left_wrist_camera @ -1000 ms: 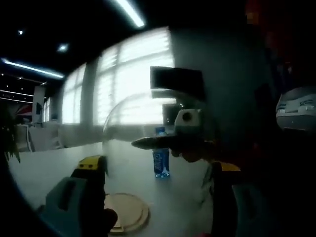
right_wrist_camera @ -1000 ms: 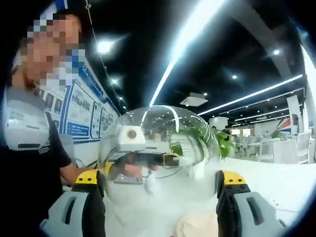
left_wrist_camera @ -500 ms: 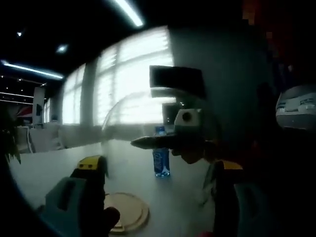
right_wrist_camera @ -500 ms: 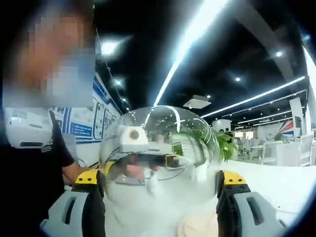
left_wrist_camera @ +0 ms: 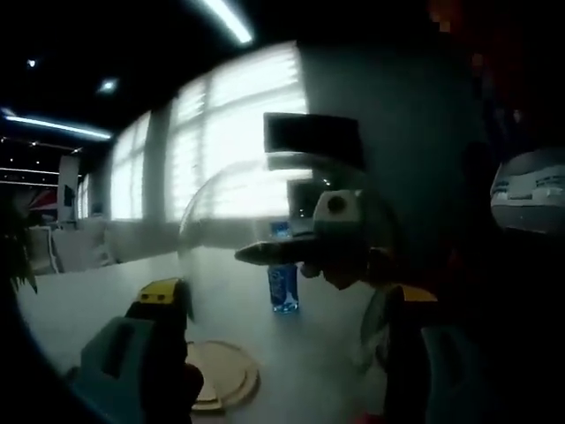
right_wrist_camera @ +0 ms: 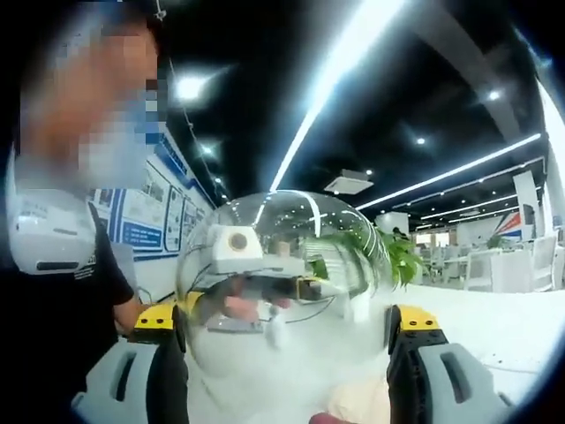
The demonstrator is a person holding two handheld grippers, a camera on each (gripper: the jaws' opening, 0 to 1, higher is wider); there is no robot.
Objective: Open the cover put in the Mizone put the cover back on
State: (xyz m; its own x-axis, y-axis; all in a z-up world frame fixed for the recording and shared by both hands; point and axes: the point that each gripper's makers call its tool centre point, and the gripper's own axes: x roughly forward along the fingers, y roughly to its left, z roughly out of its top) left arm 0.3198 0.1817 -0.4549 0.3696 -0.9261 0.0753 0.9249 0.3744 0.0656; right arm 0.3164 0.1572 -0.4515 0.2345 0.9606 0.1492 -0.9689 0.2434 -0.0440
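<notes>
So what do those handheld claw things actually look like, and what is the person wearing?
Each gripper has two chunky grey-blue jaws, dark on their inner faces, with yellow caps at the tips: the right gripper shows them clearly, the left gripper more dimly. The person wears a black short-sleeved shirt.

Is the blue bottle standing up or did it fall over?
Standing up. In the left gripper view the bottle stands upright on the table, seen through the clear cover.
</notes>
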